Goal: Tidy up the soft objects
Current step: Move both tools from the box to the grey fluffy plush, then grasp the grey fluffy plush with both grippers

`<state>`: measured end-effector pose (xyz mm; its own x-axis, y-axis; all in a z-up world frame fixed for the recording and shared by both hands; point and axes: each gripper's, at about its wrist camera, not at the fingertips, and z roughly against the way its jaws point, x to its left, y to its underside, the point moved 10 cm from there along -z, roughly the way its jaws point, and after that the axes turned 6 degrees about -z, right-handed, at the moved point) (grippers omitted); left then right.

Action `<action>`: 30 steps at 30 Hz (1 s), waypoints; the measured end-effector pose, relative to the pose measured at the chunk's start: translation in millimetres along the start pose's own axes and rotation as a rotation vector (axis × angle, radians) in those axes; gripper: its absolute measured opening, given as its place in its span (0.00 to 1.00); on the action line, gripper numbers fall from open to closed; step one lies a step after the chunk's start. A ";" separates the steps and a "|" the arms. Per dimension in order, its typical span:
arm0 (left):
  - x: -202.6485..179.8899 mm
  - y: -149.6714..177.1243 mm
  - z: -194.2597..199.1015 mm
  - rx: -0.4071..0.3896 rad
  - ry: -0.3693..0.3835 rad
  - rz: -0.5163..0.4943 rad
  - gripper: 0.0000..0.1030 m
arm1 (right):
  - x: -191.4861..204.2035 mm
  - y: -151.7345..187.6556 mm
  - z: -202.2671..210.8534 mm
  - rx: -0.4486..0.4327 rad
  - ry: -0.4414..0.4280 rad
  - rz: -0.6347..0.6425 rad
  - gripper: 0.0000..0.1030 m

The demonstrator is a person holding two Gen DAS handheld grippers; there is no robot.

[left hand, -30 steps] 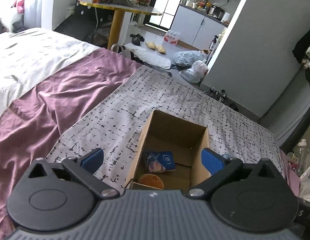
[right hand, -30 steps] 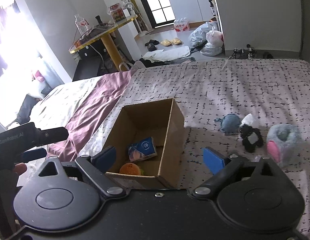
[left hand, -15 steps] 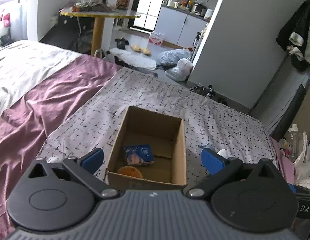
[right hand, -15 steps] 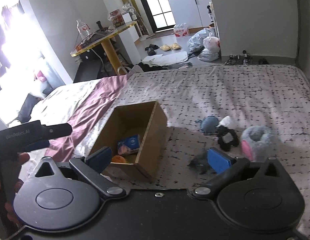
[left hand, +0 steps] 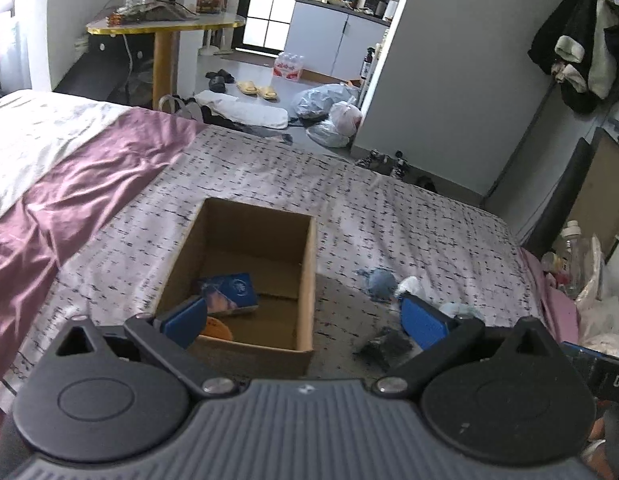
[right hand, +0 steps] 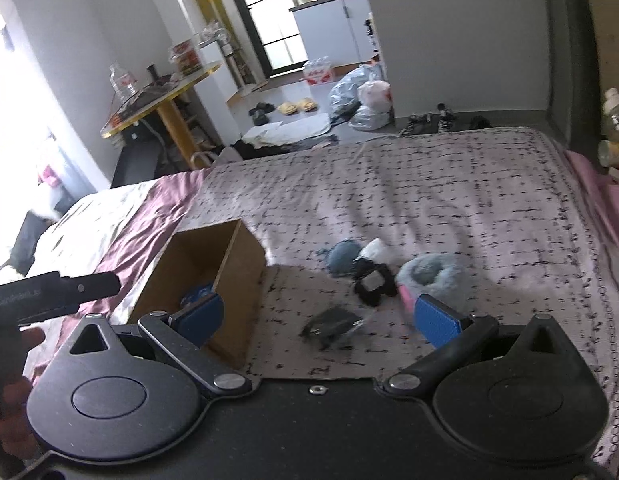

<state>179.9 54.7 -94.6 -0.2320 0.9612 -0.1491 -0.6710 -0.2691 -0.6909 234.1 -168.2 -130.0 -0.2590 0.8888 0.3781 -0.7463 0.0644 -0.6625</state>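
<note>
An open cardboard box (left hand: pixel 307 264) (right hand: pixel 237 264) stands on the patterned bedspread. Inside lie a blue packet (left hand: pixel 229 290) and an orange soft thing (left hand: pixel 217 328). To the box's right lie soft objects: a blue-grey plush (left hand: pixel 379 282) (right hand: pixel 343 256), a white one (right hand: pixel 377 248), a black-and-white one (right hand: pixel 371 284), a fluffy grey-and-pink one (right hand: pixel 427 276) and a dark flat pouch (left hand: pixel 385 346) (right hand: pixel 331 326). My left gripper (left hand: pixel 303 320) is open and empty, above the box's near edge. My right gripper (right hand: pixel 319 318) is open and empty, with the pouch between its fingers' line of sight.
The bed carries a purple sheet (left hand: pixel 69 208) on the left. Beyond the bed's far edge are a yellow-rimmed table (left hand: pixel 165 26), slippers (left hand: pixel 257 89) and plastic bags (left hand: pixel 329 112) on the floor. Bottles stand at the bed's right side (right hand: pixel 613 116). The left gripper's body shows in the right wrist view (right hand: pixel 49 292).
Both grippers have shifted right and pulled back; the box now sits further left in both views and the soft objects and pouch have come into view. Both stayed open.
</note>
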 end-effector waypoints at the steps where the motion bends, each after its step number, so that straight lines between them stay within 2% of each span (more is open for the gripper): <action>1: -4.6 0.4 -1.4 0.004 0.010 0.004 1.00 | -5.3 -2.3 1.2 -0.007 0.010 -0.007 1.00; 5: -21.7 -0.2 -6.4 0.007 0.019 -0.011 1.00 | -31.5 -10.7 3.1 -0.030 0.036 -0.085 1.00; 10: -41.7 0.1 -16.8 0.013 0.019 -0.037 0.99 | -59.5 -11.3 -2.1 -0.013 0.061 -0.158 0.94; 20: -82.5 2.3 -43.5 0.037 0.063 -0.041 0.96 | -93.0 -18.3 -19.7 0.032 0.059 -0.264 0.77; 26: -107.3 2.7 -64.0 0.059 0.082 -0.045 0.85 | -110.9 -19.2 -37.8 0.064 0.063 -0.332 0.61; 28: -113.9 3.6 -71.7 0.063 0.088 -0.043 0.80 | -116.0 -18.4 -44.6 0.072 0.060 -0.350 0.59; 30: -121.8 5.2 -81.7 0.075 0.098 -0.043 0.72 | -121.3 -17.2 -52.3 0.066 0.044 -0.372 0.56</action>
<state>262.2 -58.9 -137.8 -0.1345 0.9722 -0.1919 -0.7303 -0.2282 -0.6439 310.5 -253.4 -198.3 0.0627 0.8291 0.5555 -0.8228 0.3580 -0.4414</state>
